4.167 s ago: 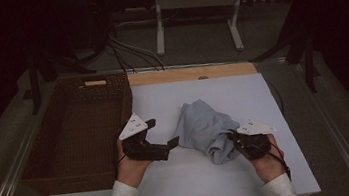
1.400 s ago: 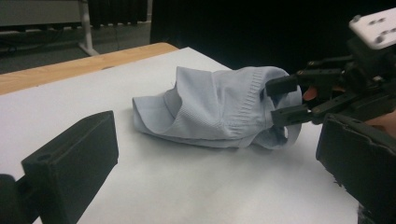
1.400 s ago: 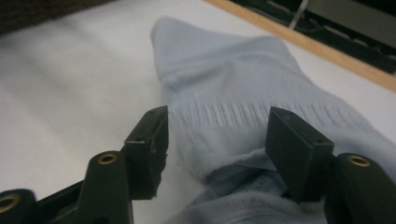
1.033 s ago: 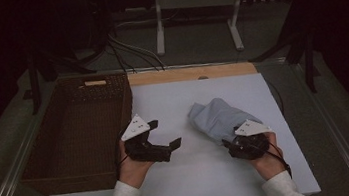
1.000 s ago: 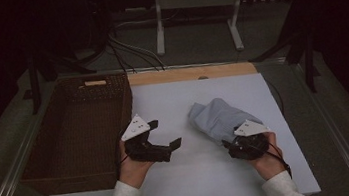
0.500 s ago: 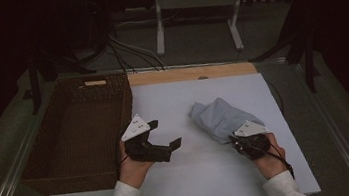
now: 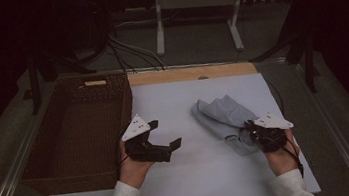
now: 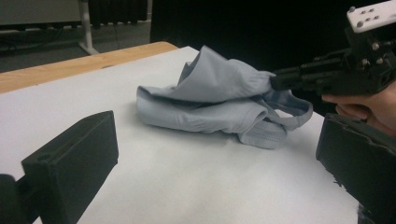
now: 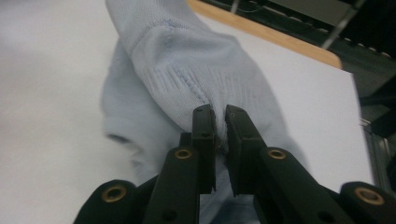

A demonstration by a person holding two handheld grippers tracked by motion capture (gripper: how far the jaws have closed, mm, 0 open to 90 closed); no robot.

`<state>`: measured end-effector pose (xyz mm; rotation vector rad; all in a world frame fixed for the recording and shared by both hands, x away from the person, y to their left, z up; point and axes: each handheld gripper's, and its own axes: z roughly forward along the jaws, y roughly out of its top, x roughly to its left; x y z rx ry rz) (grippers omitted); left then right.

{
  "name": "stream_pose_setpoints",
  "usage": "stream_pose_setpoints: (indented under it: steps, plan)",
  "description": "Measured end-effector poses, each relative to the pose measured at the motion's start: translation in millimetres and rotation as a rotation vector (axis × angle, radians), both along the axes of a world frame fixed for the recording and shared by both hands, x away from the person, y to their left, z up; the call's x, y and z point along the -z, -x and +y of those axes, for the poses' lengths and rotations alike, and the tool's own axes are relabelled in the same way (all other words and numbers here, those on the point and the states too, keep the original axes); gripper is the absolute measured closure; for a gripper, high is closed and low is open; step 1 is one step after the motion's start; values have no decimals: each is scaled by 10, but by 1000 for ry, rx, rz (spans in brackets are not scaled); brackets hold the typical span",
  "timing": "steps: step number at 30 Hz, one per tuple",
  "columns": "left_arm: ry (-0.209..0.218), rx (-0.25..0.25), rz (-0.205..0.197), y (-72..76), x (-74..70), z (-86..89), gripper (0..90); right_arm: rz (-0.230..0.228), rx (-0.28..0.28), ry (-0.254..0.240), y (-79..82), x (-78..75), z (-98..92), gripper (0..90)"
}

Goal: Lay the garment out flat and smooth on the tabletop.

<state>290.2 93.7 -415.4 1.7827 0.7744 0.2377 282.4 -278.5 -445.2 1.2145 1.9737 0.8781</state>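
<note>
Pale blue-grey knit cloth (image 7: 223, 119) lies bunched on the white table top (image 7: 197, 176), toward 3 o'clock of the board's middle in the high view. Folded over itself, ribbed hem showing at its near edge in the left gripper view (image 8: 219, 100).

Right gripper (image 7: 256, 131) sits at the cloth's near-right corner, about 5 o'clock from the bundle's centre. In the right gripper view its jaws are pinched nearly together on a fold of the knit fabric (image 9: 187, 70), only a thin slit between them with cloth caught in it. The left gripper view confirms the jaw tip (image 8: 299, 77) pressed into the bundle's right side, and a pulled-up ridge of fabric leads to it. The right hand (image 7: 280, 153) wraps the gripper body; grey three-cornered plate on top.

Left gripper (image 7: 165, 139) rests in the left hand (image 7: 133, 166) at 9 o'clock of the cloth, well apart from it. Jaws spread wide, nothing between them; in its own view the two black pads frame the bare table with the cloth beyond.

Brown wicker basket (image 7: 43, 154) stands at the table's left edge, 9 o'clock of the left gripper and just beside it. Rectangular, deep, woven walls. Interior is dim; no contents can be made out on the visible floor.

Light wood strip (image 7: 189, 73) runs along the table's far edge at 12 o'clock.
</note>
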Motion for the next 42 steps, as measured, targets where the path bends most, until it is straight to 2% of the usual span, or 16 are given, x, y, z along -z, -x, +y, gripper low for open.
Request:
stream_pose_setpoints:
  steps: [9,17,37,42]
  plan:
    - [6,-2,-2,4,-5,9,2,-33,66,-38,6,-84,-216,837]
    - [6,-2,-1,2,-5,11,2,-41,102,-48,7,-114,-336,836]
    - [6,2,1,4,0,0,2,-23,199,-85,-22,-94,-618,828]
    - [3,4,2,4,2,-5,2,-22,204,-86,-25,-88,-632,828]
